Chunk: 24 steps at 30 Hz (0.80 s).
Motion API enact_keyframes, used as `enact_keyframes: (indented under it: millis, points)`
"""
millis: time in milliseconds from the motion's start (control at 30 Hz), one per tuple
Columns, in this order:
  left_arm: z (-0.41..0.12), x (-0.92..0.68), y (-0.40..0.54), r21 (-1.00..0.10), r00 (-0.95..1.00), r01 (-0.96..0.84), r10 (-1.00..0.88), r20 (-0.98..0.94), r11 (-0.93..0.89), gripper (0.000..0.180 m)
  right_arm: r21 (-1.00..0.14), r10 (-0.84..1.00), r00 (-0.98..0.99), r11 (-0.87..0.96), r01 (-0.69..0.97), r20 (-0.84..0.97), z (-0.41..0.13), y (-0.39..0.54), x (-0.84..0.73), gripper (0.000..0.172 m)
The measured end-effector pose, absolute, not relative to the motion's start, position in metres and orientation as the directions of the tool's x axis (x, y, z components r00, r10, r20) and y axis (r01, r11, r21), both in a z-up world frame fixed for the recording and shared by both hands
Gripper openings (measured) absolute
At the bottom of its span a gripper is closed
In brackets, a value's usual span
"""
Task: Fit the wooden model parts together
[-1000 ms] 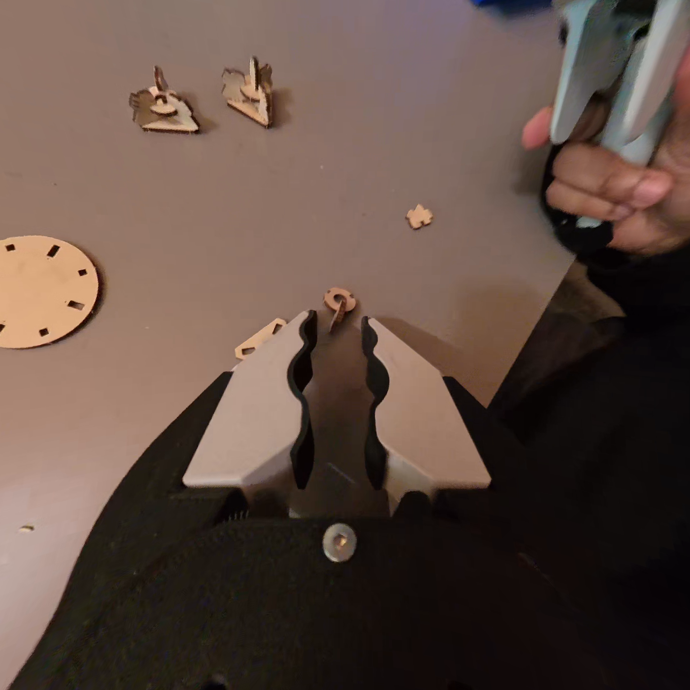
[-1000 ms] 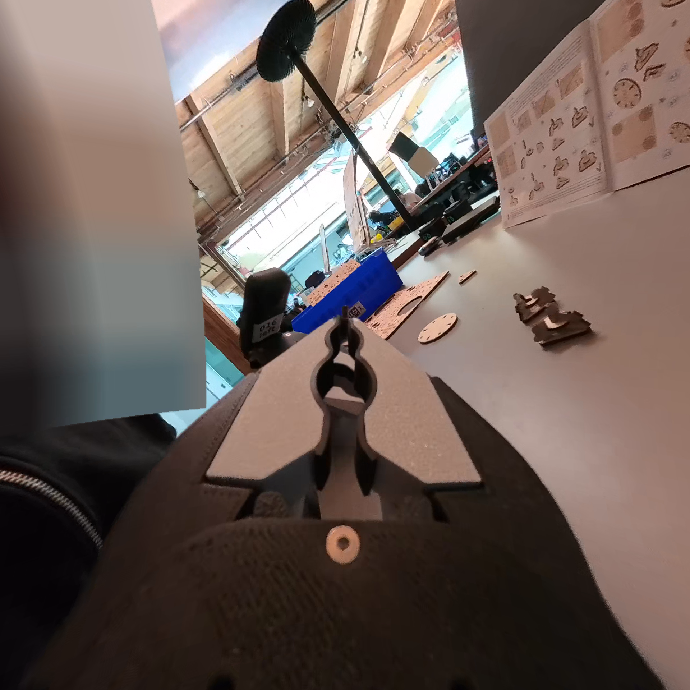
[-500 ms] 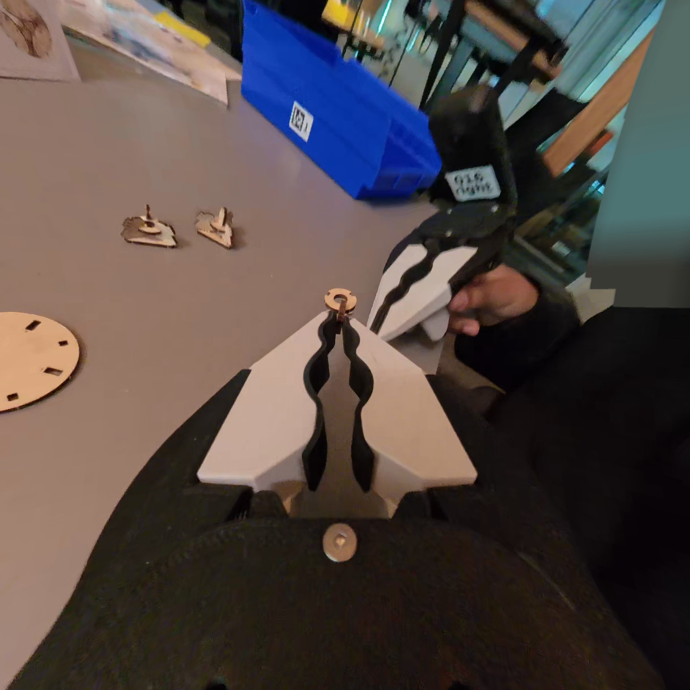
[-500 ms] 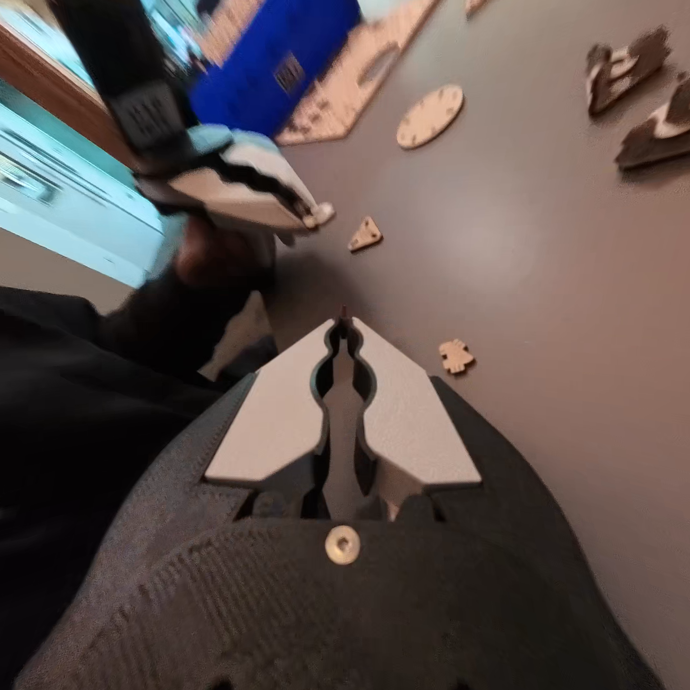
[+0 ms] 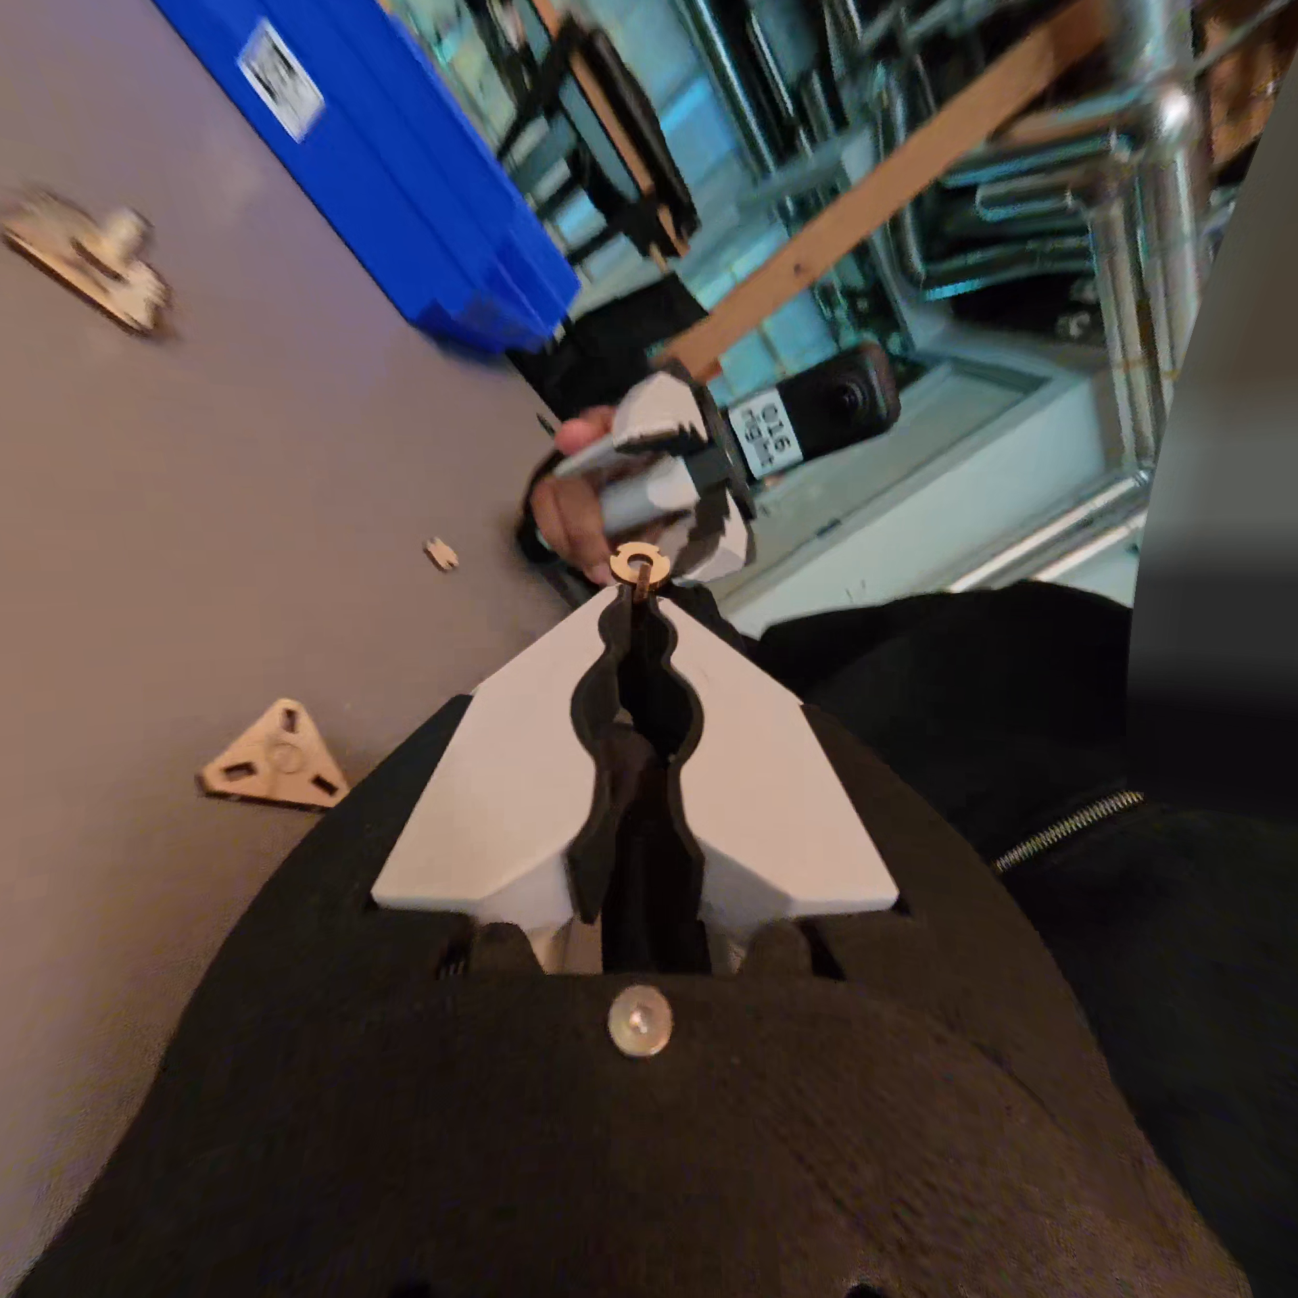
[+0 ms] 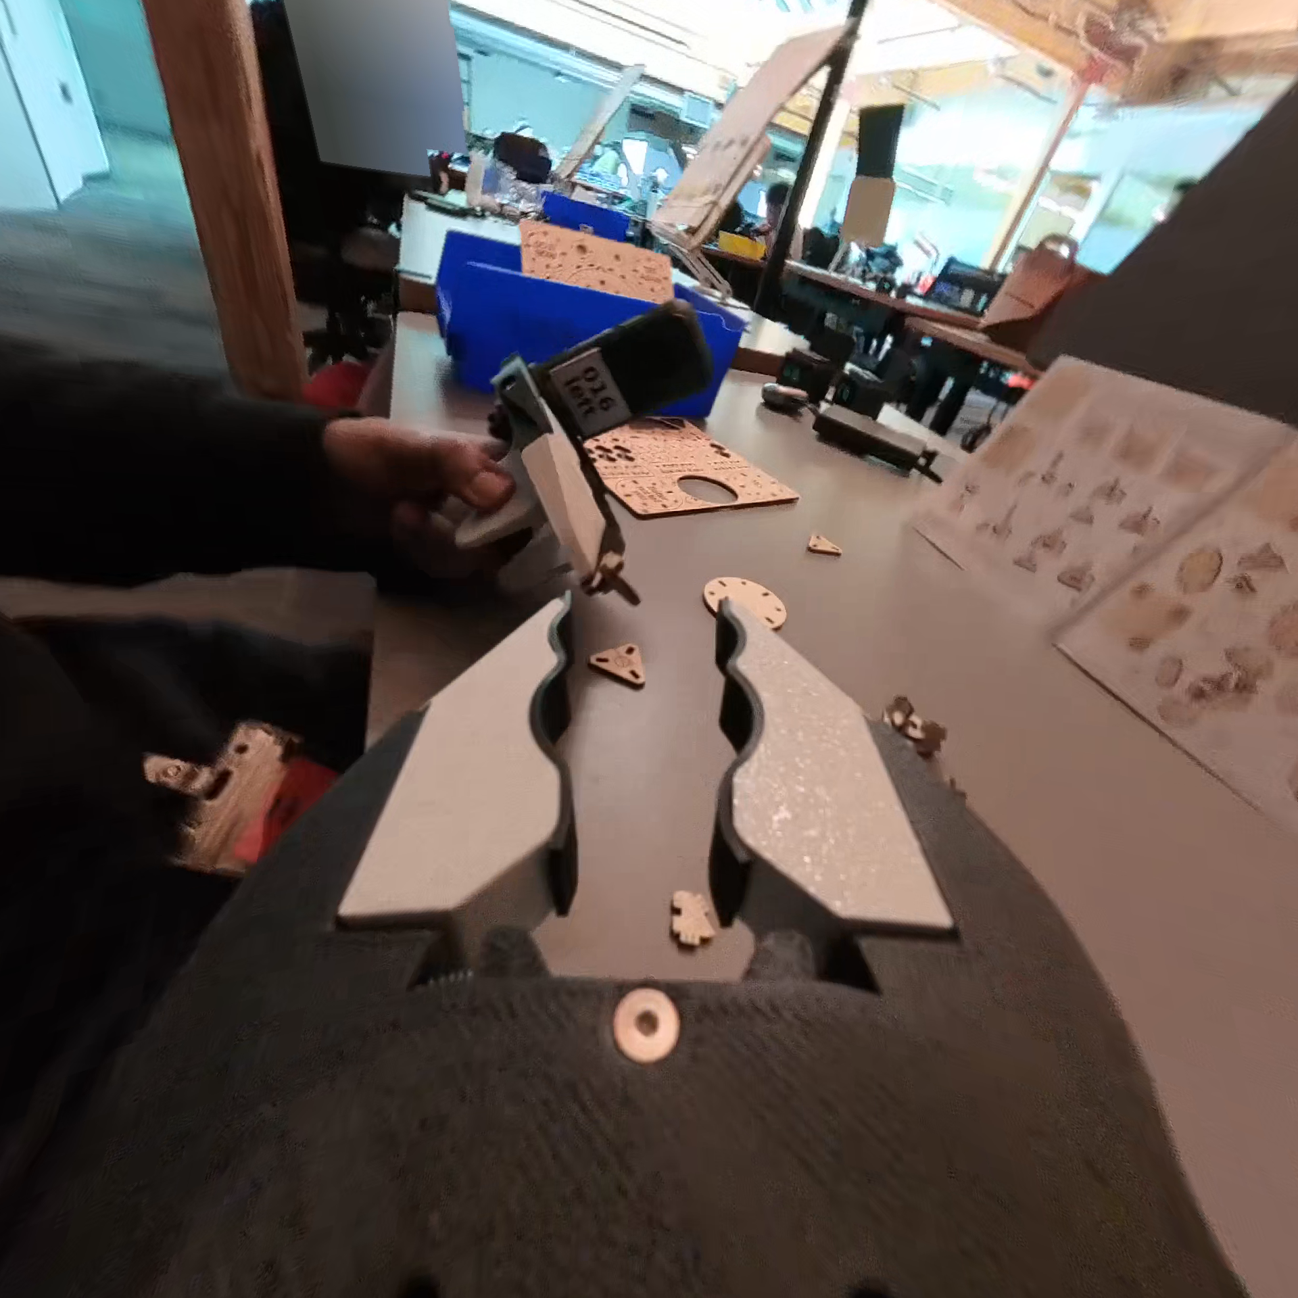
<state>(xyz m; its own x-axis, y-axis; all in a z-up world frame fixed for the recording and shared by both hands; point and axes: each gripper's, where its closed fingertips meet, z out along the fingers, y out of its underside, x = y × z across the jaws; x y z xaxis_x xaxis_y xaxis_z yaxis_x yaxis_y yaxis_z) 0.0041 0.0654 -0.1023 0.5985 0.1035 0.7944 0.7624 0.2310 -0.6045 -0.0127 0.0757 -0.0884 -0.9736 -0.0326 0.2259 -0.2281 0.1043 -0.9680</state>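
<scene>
On the grey desk (image 6: 983, 702), the blue bin (image 6: 534, 316) stands at the far end and serves as the mark for everything else. Just nearer than the bin lies a perforated wooden sheet (image 6: 692, 477), and well to the bin's right the printed instruction pages (image 6: 1124, 562) are spread out. Nearer again than the sheet is a round slotted disc (image 6: 737, 597). The two claws have swapped states. The left claw (image 5: 636, 593), which a second ago stood spread around a small piece lying on the desk, is now clenched on it and raised off the surface, tilted toward the near side of the bin. The right claw (image 6: 643, 611), clamped together half a second ago, now stands released with nothing between its fingers, low over the desk on the near side of the disc. A wooden triangle (image 6: 618, 664) lies flat, nearer than the disc and farther from the bin. A small notched piece (image 6: 692, 916) lies nearer still, seen between the right fingers but untouched by them. Smallest is the ring-headed wooden piece (image 5: 638, 564), with its stem pinched between the left pads and its ring standing clear above the tips, in the air just beside the right claw.
</scene>
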Motion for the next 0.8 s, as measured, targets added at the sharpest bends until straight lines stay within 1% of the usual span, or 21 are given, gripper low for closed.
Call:
enact_keyframes:
  millis: [67, 133, 200, 300, 400, 500, 700, 800]
  points:
    - [-0.105, 0.012, 0.073, -0.592, 0.589, 0.786, 0.077, 0.805, 0.176, 0.003, -0.976, -0.089, -0.977, 0.086, -0.202, 0.195, -0.087, 0.073, -0.006, 0.038]
    - [-0.105, 0.013, 0.072, -0.592, 0.589, 0.785, 0.074, 0.805, 0.184, 0.002, -0.986, -0.141, -0.978, 0.048, -0.162, 0.154, -0.082, 0.075, 0.0, 0.038]
    - [-0.101, 0.016, 0.07, -0.581, 0.586, 0.79, 0.041, 0.81, 0.196, 0.002, -0.987, -0.17, -0.974, 0.031, -0.159, 0.151, -0.081, 0.078, 0.004, 0.034]
    - [-0.1, 0.018, 0.07, -0.579, 0.587, 0.791, 0.026, 0.81, 0.195, 0.0, -0.981, -0.197, -0.964, 0.036, -0.191, 0.18, -0.083, 0.078, 0.01, 0.025]
    - [-0.102, 0.021, 0.073, -0.577, 0.583, 0.799, 0.019, 0.813, 0.17, 0.0, -0.96, -0.179, -0.95, 0.068, -0.271, 0.255, -0.09, 0.074, 0.012, 0.023]
    - [-0.104, 0.024, 0.075, -0.552, 0.558, 0.821, 0.001, 0.83, 0.147, 0.002, -0.94, -0.178, -0.933, 0.083, -0.33, 0.312, -0.095, 0.071, 0.016, 0.02]
    - [-0.103, 0.024, 0.074, -0.539, 0.547, 0.829, -0.01, 0.837, 0.151, 0.002, -0.939, -0.199, -0.928, 0.075, -0.336, 0.316, -0.095, 0.073, 0.019, 0.008]
    - [-0.104, 0.025, 0.075, -0.536, 0.544, 0.832, -0.015, 0.839, 0.141, 0.0, -0.936, -0.202, -0.926, 0.084, -0.341, 0.319, -0.097, 0.072, 0.019, 0.007]
